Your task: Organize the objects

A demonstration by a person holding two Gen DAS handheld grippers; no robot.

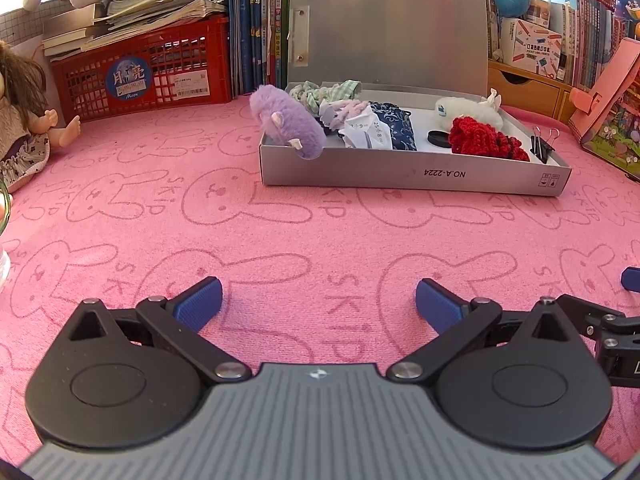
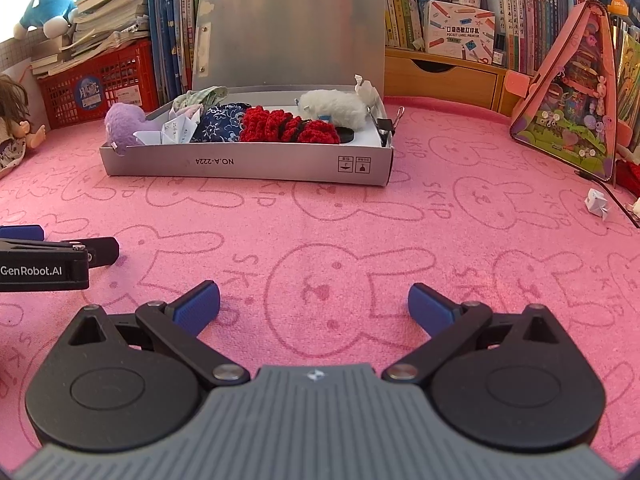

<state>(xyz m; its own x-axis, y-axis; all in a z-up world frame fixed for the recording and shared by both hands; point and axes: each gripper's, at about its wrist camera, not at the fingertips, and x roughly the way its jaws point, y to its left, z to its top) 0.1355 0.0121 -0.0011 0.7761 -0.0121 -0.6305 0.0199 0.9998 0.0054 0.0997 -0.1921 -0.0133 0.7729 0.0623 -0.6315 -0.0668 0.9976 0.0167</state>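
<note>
Both grippers hovered low over the pink rabbit-print cloth (image 1: 320, 224), on the near side of the grey box (image 1: 412, 176), and neither held anything: the left gripper (image 1: 319, 300) had its blue pads spread wide apart, and the right gripper (image 2: 314, 304) stood just as wide, with only bare cloth between its fingers. The grey box lay open, its lid (image 1: 388, 32) raised at the back against the row of books. Inside the box, a purple plush (image 1: 286, 122) hung over the left end of the front wall, a folded paper (image 1: 366, 130) and a dark blue patterned cloth (image 1: 394, 124) lay beside it, a red crocheted piece (image 1: 482, 138) sat farther right, and a white plush (image 1: 468, 110) rested behind that. Black binder clips (image 1: 542, 146) were at the box's right end. A small crumpled paper (image 2: 597, 203) lay on the cloth well to the right of the box.
</note>
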